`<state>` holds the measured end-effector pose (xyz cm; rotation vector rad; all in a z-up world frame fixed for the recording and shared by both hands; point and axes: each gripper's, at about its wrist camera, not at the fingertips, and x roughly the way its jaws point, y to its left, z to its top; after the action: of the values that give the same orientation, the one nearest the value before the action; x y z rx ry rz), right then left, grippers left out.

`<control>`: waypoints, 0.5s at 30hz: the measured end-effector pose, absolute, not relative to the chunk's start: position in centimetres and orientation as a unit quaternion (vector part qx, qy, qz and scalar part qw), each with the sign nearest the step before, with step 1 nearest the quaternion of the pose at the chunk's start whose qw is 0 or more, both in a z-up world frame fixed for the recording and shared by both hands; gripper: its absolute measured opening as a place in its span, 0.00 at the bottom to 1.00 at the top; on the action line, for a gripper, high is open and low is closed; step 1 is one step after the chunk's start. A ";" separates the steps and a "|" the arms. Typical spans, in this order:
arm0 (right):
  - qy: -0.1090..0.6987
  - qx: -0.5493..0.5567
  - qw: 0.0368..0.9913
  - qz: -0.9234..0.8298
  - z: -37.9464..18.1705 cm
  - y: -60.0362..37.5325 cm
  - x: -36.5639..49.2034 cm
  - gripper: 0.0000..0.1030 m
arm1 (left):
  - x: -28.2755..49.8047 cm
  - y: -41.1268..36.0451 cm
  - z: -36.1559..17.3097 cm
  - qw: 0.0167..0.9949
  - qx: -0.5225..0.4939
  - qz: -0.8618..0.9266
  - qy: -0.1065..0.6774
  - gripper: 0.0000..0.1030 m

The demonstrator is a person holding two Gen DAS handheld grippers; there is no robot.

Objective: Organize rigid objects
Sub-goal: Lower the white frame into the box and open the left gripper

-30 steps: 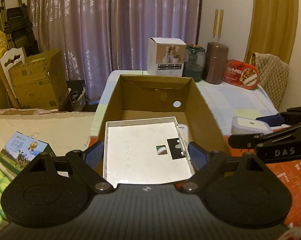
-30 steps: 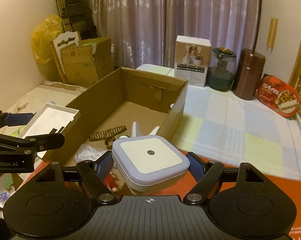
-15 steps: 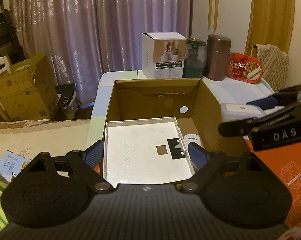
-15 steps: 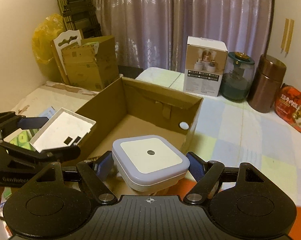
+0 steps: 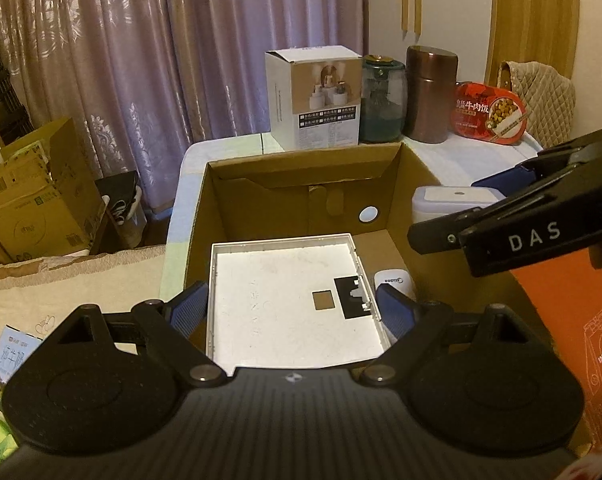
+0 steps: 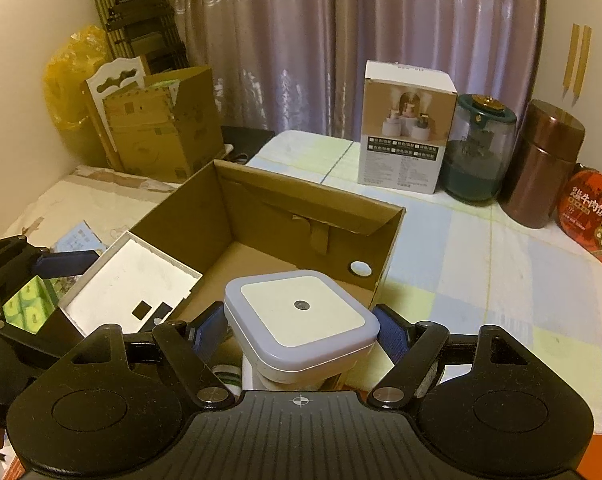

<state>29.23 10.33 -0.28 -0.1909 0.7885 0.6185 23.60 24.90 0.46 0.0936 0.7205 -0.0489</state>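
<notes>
I have the left gripper (image 5: 293, 308) clamped on a flat white square tray (image 5: 289, 300), a shallow plastic panel with a thin raised rim, a small square cut-out and a black patch near its right edge; the blue pads press against its left and right rims, jaws spread wide to span it. It sits in the lower centre of the left wrist view, held over the open cardboard box (image 5: 417, 184), its face up toward the camera and tipped down away from me, its sides running straight up the frame toward the box's far wall. The right gripper (image 6: 301, 330) is closed about midway on a square white night light (image 6: 301, 314) with rounded corners, a pale lilac border and a small dark dot in the middle; it occupies the lower centre of the right wrist view, above the box's near right corner, with one corner pointing at me. Inside the box I can see a small white device (image 5: 393, 280) on the floor. The box rests on a table (image 6: 501, 248) with a pale checked cloth; beyond it stand a white product box (image 6: 405, 128), a green glass jar (image 6: 481, 152), a copper canister (image 6: 545, 164) and a red food package (image 6: 593, 216). Mauve curtains (image 6: 341, 40) fill the back of the room.
</notes>
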 end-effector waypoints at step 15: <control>0.378 -0.089 0.872 0.299 -0.5 10.6 30.0 0.73 | 25.2 24.6 -0.4 0.929 0.053 -0.031 0.364 0.85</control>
<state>29.98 10.62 -0.54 -0.1866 0.7892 0.6250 25.16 24.64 -0.36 0.1089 0.7454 -0.0645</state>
